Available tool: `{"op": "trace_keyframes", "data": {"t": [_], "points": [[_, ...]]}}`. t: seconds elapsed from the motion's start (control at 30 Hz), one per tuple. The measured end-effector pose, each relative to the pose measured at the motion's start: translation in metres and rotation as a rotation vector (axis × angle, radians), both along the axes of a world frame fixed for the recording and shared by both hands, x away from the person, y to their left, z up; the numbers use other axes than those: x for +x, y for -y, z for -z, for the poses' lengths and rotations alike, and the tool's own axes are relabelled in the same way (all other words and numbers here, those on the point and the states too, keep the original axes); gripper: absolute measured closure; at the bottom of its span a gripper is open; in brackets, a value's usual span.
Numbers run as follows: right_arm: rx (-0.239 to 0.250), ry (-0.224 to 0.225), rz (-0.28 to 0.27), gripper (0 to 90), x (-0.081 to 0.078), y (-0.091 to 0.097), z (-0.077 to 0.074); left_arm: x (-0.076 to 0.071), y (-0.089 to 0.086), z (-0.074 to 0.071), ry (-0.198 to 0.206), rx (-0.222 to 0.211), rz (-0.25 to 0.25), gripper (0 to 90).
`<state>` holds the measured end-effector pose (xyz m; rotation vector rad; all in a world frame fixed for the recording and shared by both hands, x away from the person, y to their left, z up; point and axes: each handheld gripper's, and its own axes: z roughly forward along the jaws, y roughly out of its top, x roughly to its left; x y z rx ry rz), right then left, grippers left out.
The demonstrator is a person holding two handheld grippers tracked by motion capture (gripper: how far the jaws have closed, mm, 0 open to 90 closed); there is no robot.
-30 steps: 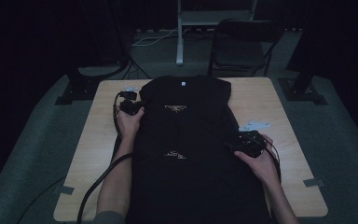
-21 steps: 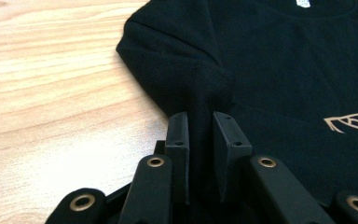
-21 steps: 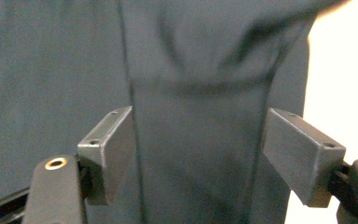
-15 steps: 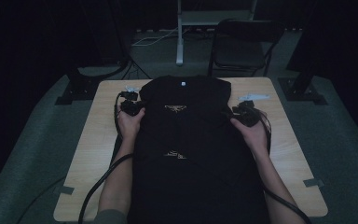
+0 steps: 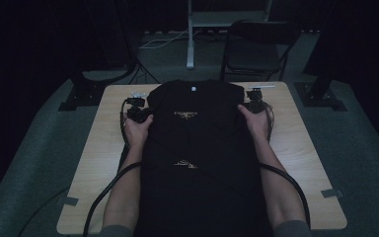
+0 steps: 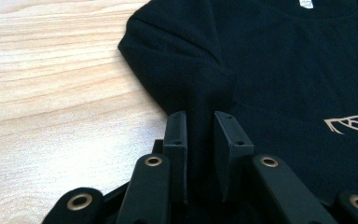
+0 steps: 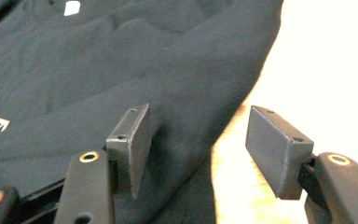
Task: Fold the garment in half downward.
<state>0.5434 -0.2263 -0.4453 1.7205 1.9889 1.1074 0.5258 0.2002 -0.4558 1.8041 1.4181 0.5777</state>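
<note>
Item: 1 black T-shirt point(image 5: 197, 148), gold print, spread flat on a wooden bench point(image 5: 94, 168), collar at the far edge.
Left gripper point(image 6: 199, 135): fingers pinching a fold at the shirt's left shoulder.
Right gripper point(image 7: 200, 140): fingers spread, have just been closing, straddling the shirt's right edge, no pressure on cloth.
</note>
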Motion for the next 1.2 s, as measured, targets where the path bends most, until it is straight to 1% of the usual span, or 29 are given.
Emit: {"op": "trace_keyframes", "data": {"t": [0.03, 0.07, 0.1, 0.2, 0.23, 0.3, 0.37, 0.43, 0.47, 0.53, 0.63, 0.67, 0.73, 0.77, 0.83, 0.93, 1.0, 1.03, 1.07, 1.13, 1.17, 1.2], "points": [[0.000, 0.000, 0.000, 39.2, 0.000, 0.000, 0.000, 0.000, 0.000, 0.000, 0.000, 0.000, 0.000, 77.3], [0.029, -0.002, 0.010, 39.5, 0.003, 0.002, 0.003, 0.000, 0.000, 0.000, 0.000, 0.001, 0.000, 77.3], [0.029, -0.002, 0.010, 39.5, 0.003, 0.002, 0.003, 0.000, 0.000, 0.000, 0.001, 0.001, 0.000, 77.3], [0.077, -0.004, -0.008, 45.0, 0.008, -0.003, 0.004, -0.001, 0.001, 0.000, 0.000, 0.005, -0.008, 77.2], [0.070, 0.002, -0.019, 45.5, 0.008, -0.007, 0.005, -0.001, 0.001, 0.000, 0.000, 0.005, -0.011, 77.3], [0.043, 0.007, -0.033, 48.5, 0.008, -0.015, 0.004, -0.001, 0.002, 0.000, 0.000, 0.006, -0.012, 77.2], [0.010, 0.002, -0.015, 54.3, 0.010, -0.019, 0.003, -0.001, 0.002, 0.000, -0.002, 0.004, -0.017, 77.2], [-0.011, -0.009, 0.004, 59.9, 0.011, -0.021, 0.002, -0.001, 0.002, 0.000, -0.003, -0.002, -0.018, 77.3], [-0.029, -0.013, 0.014, 62.7, 0.012, -0.022, 0.001, -0.001, 0.001, 0.000, -0.003, -0.007, -0.018, 77.3], [-0.068, -0.015, 0.026, 65.8, 0.012, -0.026, 0.000, 0.000, 0.002, 0.000, -0.003, -0.005, -0.022, 77.2], [-0.135, -0.016, 0.021, 71.8, 0.013, -0.036, -0.002, -0.001, 0.003, 0.000, -0.002, 0.001, -0.028, 77.2], [-0.165, -0.013, 0.019, 74.6, 0.012, -0.040, -0.002, 0.000, 0.003, 0.000, -0.001, 0.004, -0.026, 77.4], [-0.192, -0.010, 0.011, 80.4, 0.011, -0.046, -0.003, 0.000, 0.003, 0.000, -0.003, 0.002, -0.019, 78.2], [-0.192, -0.010, 0.011, 81.9, 0.011, -0.046, -0.003, 0.000, 0.003, 0.000, -0.004, 0.003, -0.015, 78.7], [-0.165, -0.011, 0.021, 83.5, 0.010, -0.044, -0.002, 0.000, 0.002, 0.000, -0.006, -0.011, -0.012, 80.2], [-0.133, -0.014, 0.025, 84.0, 0.009, -0.041, -0.001, 0.001, -0.001, -0.002, -0.029, -0.044, -0.009, 83.1], [-0.098, -0.022, 0.024, 84.0, 0.008, -0.037, -0.002, 0.001, -0.005, -0.003, -0.039, -0.077, 0.013, 83.8], [-0.085, -0.018, 0.021, 84.0, 0.007, -0.034, -0.004, 0.000, -0.007, -0.005, -0.039, -0.086, 0.028, 84.0], [-0.080, -0.008, 0.015, 84.0, 0.005, -0.032, -0.005, -0.001, -0.009, -0.007, -0.037, -0.093, 0.041, 84.1], [-0.074, 0.006, -0.008, 84.0, 0.003, -0.029, -0.011, -0.004, -0.013, -0.013, -0.029, -0.132, 0.055, 84.3], [-0.074, 0.006, -0.008, 84.0, 0.003, -0.029, -0.011, -0.005, -0.014, -0.016, -0.031, -0.149, 0.058, 84.3], [-0.077, 0.008, -0.017, 84.0, 0.003, -0.029, -0.013, -0.006, -0.015, -0.019, -0.027, -0.143, 0.062, 84.3]]}}
